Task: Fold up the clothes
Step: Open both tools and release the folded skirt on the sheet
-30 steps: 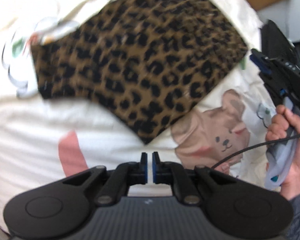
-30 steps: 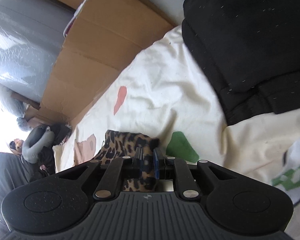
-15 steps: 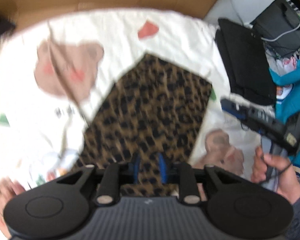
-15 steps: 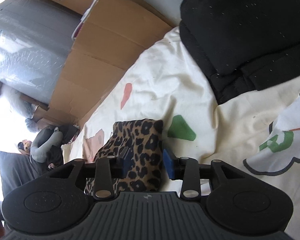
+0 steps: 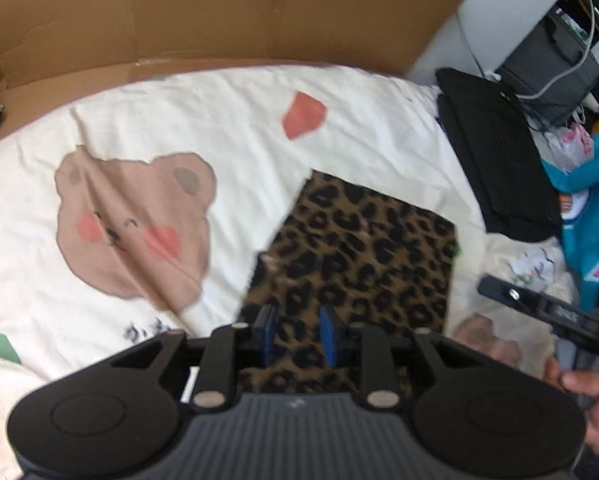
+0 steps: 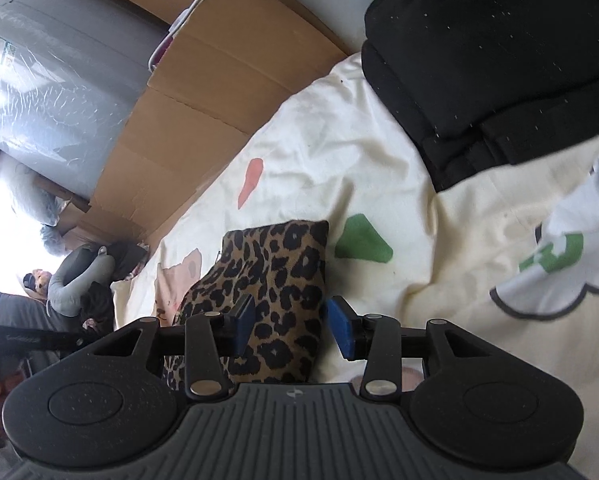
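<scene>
both grippers have just been opened: the left gripper (image 5: 295, 334) is parted narrowly and lifted back over the leopard-print garment (image 5: 363, 256), the right gripper (image 6: 291, 326) spread wider astride its corner, gripping nothing. the garment is left folded flat on the bed sheet (image 5: 219, 120); this fold looks released.

My left gripper (image 5: 295, 336) has a black plastic body with a ribbed grey deck behind the jaws, a round embossed disc on either side of it, and silver pivot screws on the linkage arms. Its fingers (image 5: 326, 334) carry blue pads. My right gripper (image 6: 293, 326) is built the same: black linkages, four silver screws, blue pads (image 6: 339, 330), and a small pale logo on the ribbed deck just behind the jaws. A dark grey sleeve cuff shows at my right hand (image 5: 591, 408).
</scene>
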Action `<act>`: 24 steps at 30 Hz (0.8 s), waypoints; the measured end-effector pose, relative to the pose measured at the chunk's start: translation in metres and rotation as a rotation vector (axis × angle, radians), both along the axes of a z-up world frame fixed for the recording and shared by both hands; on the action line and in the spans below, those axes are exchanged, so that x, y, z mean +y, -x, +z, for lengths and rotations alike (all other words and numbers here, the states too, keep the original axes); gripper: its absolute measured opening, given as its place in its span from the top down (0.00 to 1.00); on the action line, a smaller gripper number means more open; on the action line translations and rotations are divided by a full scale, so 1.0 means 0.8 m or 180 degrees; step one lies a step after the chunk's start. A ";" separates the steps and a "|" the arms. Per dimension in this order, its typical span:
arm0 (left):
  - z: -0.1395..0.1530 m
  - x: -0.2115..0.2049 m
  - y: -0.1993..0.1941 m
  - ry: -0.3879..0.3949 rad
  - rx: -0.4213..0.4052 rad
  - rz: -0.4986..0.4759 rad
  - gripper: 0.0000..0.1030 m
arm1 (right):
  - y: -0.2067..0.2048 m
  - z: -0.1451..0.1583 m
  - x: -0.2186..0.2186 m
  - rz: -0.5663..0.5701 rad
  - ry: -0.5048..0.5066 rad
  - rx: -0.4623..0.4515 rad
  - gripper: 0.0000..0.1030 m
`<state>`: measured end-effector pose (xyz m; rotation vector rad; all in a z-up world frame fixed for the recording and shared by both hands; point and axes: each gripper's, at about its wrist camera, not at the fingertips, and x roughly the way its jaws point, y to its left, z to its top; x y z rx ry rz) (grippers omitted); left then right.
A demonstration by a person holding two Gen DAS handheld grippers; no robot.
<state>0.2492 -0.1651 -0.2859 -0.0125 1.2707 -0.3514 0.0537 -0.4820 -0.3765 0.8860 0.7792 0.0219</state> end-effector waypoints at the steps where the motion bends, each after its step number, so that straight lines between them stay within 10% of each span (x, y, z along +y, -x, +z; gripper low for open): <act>1: -0.004 0.005 -0.002 0.0055 -0.0038 -0.0020 0.75 | 0.002 0.000 0.003 0.0005 0.0008 0.0012 0.54; 24: -0.086 0.023 -0.006 0.0412 -0.0226 -0.0372 0.67 | -0.005 -0.019 0.049 -0.0030 0.0134 0.0296 0.54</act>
